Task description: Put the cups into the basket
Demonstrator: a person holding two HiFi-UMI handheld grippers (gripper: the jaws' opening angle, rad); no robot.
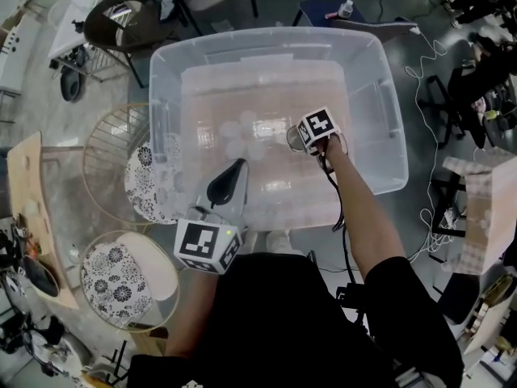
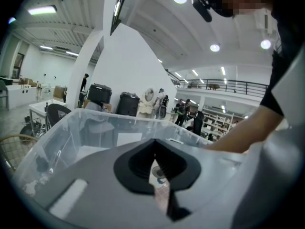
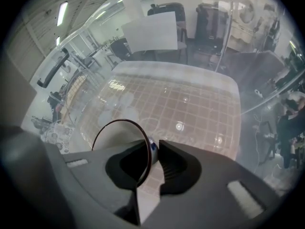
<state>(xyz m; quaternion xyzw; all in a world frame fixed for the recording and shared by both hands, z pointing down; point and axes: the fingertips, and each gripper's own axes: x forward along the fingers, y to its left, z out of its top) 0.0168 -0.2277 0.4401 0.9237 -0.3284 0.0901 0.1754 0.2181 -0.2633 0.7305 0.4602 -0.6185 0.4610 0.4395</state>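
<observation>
The basket is a large clear plastic bin on the floor, seen from above in the head view. Several pale round cups lie on its bottom towards the left. My right gripper reaches down inside the bin, shut on the rim of a white cup with a dark edge. That cup hangs over the bin's floor. My left gripper rests at the bin's near wall, pointing into it. Its jaws stand together with nothing between them.
Two round wire chairs with patterned cushions stand left of the bin. A wooden board lies further left, and a black chair stands behind. Cables run over the floor to the right.
</observation>
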